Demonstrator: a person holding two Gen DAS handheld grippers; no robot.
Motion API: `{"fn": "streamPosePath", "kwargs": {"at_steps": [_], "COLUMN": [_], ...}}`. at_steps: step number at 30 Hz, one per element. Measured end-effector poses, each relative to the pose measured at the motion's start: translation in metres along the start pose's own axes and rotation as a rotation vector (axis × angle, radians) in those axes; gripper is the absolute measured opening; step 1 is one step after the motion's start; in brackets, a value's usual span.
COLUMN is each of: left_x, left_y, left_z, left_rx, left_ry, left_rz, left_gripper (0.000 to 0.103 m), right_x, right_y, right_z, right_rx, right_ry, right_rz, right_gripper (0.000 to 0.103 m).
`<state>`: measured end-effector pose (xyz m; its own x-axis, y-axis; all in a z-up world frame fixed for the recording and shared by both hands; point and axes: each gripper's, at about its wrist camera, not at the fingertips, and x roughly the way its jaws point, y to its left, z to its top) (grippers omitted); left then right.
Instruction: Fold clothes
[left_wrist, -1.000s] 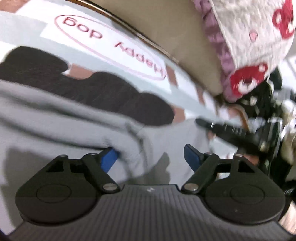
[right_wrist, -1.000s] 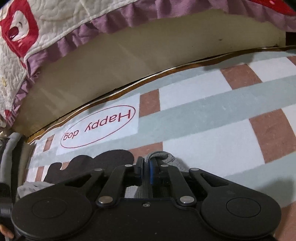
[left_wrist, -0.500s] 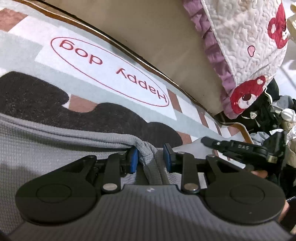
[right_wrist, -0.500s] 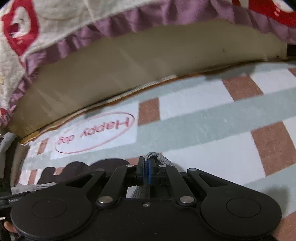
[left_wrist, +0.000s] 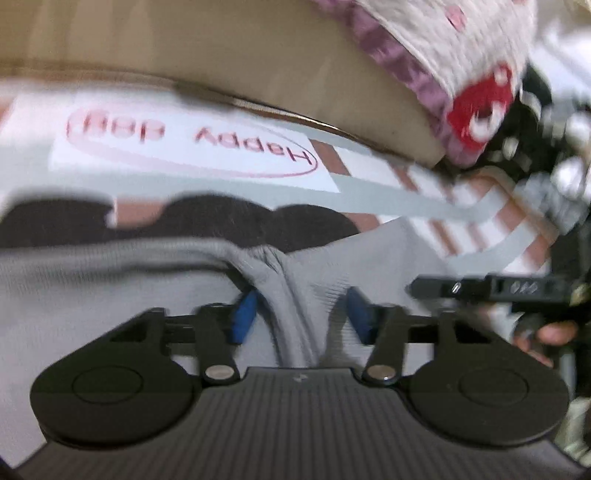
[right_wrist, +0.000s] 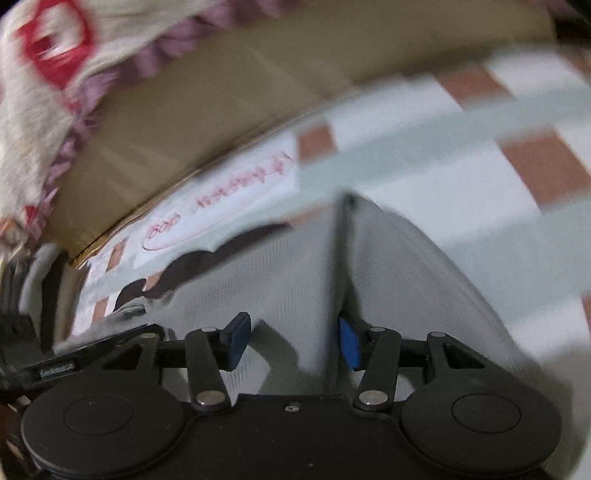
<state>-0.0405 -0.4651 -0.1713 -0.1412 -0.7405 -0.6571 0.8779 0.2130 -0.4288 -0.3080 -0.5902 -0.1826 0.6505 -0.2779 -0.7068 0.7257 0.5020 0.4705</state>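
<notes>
A grey knit garment (left_wrist: 110, 295) lies spread on a checked mat. In the left wrist view its hem is bunched into a ridge that runs between the blue pads (left_wrist: 243, 314) of my left gripper (left_wrist: 301, 314), which is open around it. My right gripper (right_wrist: 291, 341) is also open, low over the same grey garment (right_wrist: 295, 266), with a raised fold line beside its right pad. The right gripper's black finger (left_wrist: 487, 288) and a person's hand (left_wrist: 550, 332) show at the right of the left wrist view. Both views are motion-blurred.
The mat (left_wrist: 184, 147) has pink, white and grey-green checks, a "Happy dog" oval and a dark shape. Behind it runs a beige padded edge (left_wrist: 221, 48) with a white quilt (left_wrist: 443, 55), purple-frilled, hanging over it. A heap of other clothes (left_wrist: 546, 192) sits at the right.
Both grippers have opened: half a second ago each was shut on the grey garment's edge. The cloth now lies lower and spread out, and both cameras are moving.
</notes>
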Motion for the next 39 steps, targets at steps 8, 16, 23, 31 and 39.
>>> {"fn": "streamPosePath", "kwargs": {"at_steps": [8, 16, 23, 31, 39], "left_x": [-0.021, -0.046, -0.032, -0.089, -0.260], "left_y": [-0.016, -0.030, -0.049, 0.005, 0.115], "left_z": [-0.011, -0.026, -0.048, -0.041, -0.092], "left_rx": [0.166, 0.275, 0.495, 0.341, -0.220], "left_ry": [-0.063, -0.115, 0.070, 0.155, -0.039], "left_rz": [0.046, -0.029, 0.175, 0.423, 0.628], "left_gripper": [0.035, 0.073, 0.074, 0.075, 0.078], "right_x": [0.002, -0.034, -0.009, -0.013, -0.019], "right_y": [0.033, 0.042, 0.063, 0.059, 0.130], "right_z": [0.009, 0.006, -0.043, -0.038, -0.057], "right_rx": [-0.306, -0.260, -0.528, -0.503, -0.596], "right_ry": [-0.042, -0.020, 0.074, 0.091, 0.077], "right_rz": [-0.290, -0.144, -0.260, -0.341, -0.089], "right_gripper": [0.005, 0.056, 0.057, 0.063, 0.064]}}
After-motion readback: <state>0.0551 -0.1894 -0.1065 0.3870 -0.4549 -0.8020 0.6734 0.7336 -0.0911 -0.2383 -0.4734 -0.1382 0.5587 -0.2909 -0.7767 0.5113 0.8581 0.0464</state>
